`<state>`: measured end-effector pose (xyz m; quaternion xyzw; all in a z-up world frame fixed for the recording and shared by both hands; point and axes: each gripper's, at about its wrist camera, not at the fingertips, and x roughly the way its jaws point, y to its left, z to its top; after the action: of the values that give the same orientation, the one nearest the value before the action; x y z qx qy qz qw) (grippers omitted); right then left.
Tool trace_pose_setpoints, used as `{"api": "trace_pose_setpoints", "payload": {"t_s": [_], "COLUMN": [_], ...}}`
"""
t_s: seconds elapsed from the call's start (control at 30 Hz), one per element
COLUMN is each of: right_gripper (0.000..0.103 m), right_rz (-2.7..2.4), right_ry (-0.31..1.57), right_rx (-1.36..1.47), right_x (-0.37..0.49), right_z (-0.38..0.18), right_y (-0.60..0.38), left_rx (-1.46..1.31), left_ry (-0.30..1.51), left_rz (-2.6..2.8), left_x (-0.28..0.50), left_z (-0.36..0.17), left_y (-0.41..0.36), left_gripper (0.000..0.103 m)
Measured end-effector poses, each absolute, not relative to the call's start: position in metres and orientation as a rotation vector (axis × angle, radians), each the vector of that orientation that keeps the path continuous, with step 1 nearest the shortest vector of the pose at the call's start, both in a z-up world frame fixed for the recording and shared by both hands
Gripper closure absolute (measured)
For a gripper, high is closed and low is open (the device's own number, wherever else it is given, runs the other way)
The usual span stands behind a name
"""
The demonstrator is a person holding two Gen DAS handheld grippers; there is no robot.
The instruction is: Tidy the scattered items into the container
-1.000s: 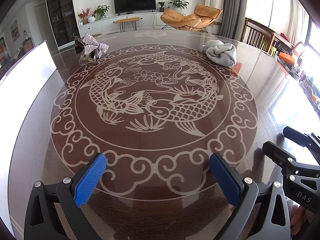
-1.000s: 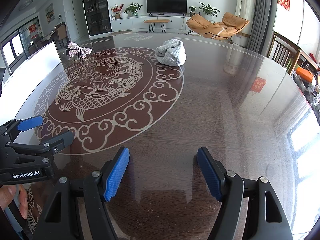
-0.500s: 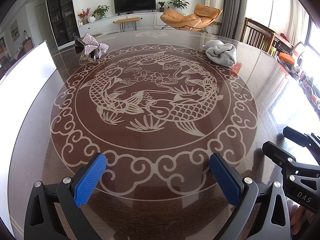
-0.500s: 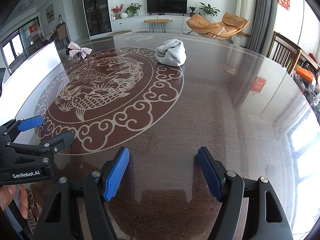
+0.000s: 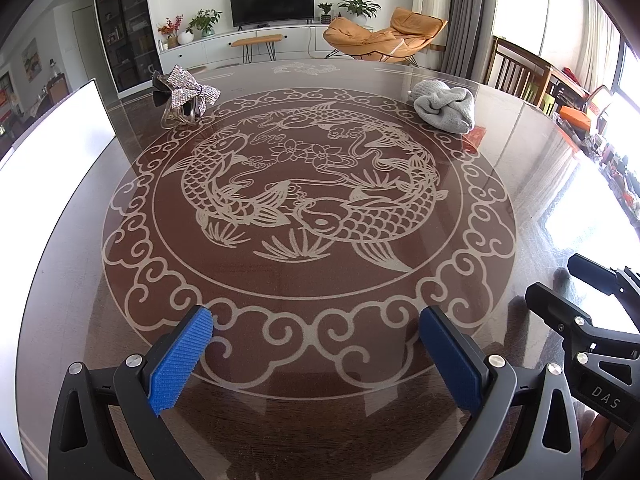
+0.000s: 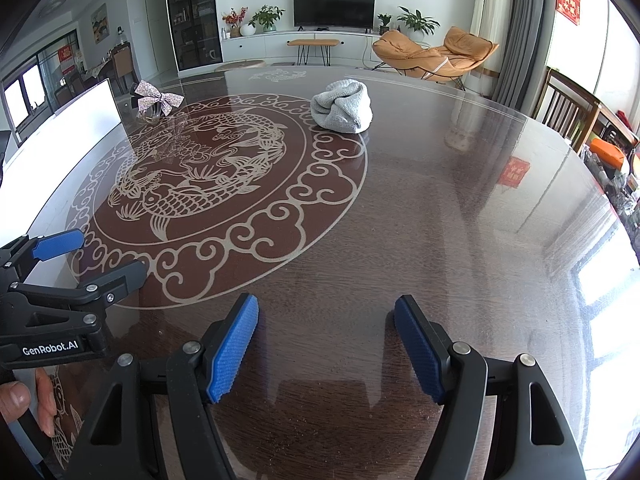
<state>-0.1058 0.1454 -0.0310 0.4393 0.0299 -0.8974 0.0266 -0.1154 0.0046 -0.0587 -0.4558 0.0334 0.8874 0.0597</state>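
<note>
Closest to me, my left gripper (image 5: pixel 316 354) hangs low over the near edge of the tabletop (image 5: pixel 520 184), its blue pads spread wide with nothing between them. Under it runs the scrolled cloud border of the round carp medallion (image 5: pixel 304 200) that fills the middle of the glass. My right gripper (image 6: pixel 326 350) sits beside it over bare dark wood near the same edge, also spread wide and empty. From the right wrist camera I see the left gripper's side at the lower left, with the person's fingers (image 6: pixel 16 400) wrapped around its handle; from the left wrist camera the right gripper's black frame shows at the lower right.

Farther out, along the left edge of the tabletop, a white container (image 5: pixel 52 136) stands with its tall plain wall facing me; I cannot tell what lies inside.

Toward the far side, two items lie well apart from each other. At the far left, just outside the medallion's border and near the container's far end, a sparkly silver bow (image 5: pixel 188 90) sits on a clear piece with a dark part behind it. At the far right, a crumpled grey knit cloth (image 5: pixel 444 106) rests on the medallion's outer border. Just beside it, a small red patch shows in the glass.

Beyond the tabletop are a television, plants and an orange lounge chair.
</note>
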Motion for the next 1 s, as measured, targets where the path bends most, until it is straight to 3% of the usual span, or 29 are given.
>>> {"api": "trace_pose_setpoints", "payload": {"t_s": [0.27, 0.5, 0.77, 0.83, 0.87, 0.9, 1.0], "right_gripper": [0.030, 0.030, 0.030, 0.036, 0.044, 0.061, 0.063], "right_rz": [-2.705, -2.732, -2.713, -2.702, -2.700, -2.692, -2.653], "right_ry": [0.099, -0.160, -0.079, -0.062, -0.037, -0.015, 0.043], "right_rx": [1.366, 1.302, 1.470, 1.473, 1.449, 1.431, 1.405], "right_x": [-0.139, -0.260, -0.342, -0.343, -0.340, -0.334, -0.304], "right_z": [-0.030, 0.002, -0.020, -0.025, -0.025, -0.024, -0.022], "right_y": [0.151, 0.176, 0.152, 0.149, 0.147, 0.145, 0.142], "left_rx": [-1.361, -1.360, -1.360, -1.360, -1.360, -1.360, -1.360], "left_ry": [0.122, 0.126, 0.127, 0.126, 0.127, 0.127, 0.127], "left_rz": [2.645, 2.647, 2.647, 2.647, 2.647, 2.647, 2.647], "left_x": [-0.115, -0.114, -0.114, -0.114, -0.114, -0.114, -0.114], "left_z": [-0.057, -0.056, -0.056, -0.056, -0.057, -0.057, -0.057], "left_y": [-0.009, -0.008, -0.008, -0.008, -0.008, -0.008, -0.008], "left_gripper": [0.000, 0.000, 0.000, 0.000, 0.000, 0.000, 0.000]}}
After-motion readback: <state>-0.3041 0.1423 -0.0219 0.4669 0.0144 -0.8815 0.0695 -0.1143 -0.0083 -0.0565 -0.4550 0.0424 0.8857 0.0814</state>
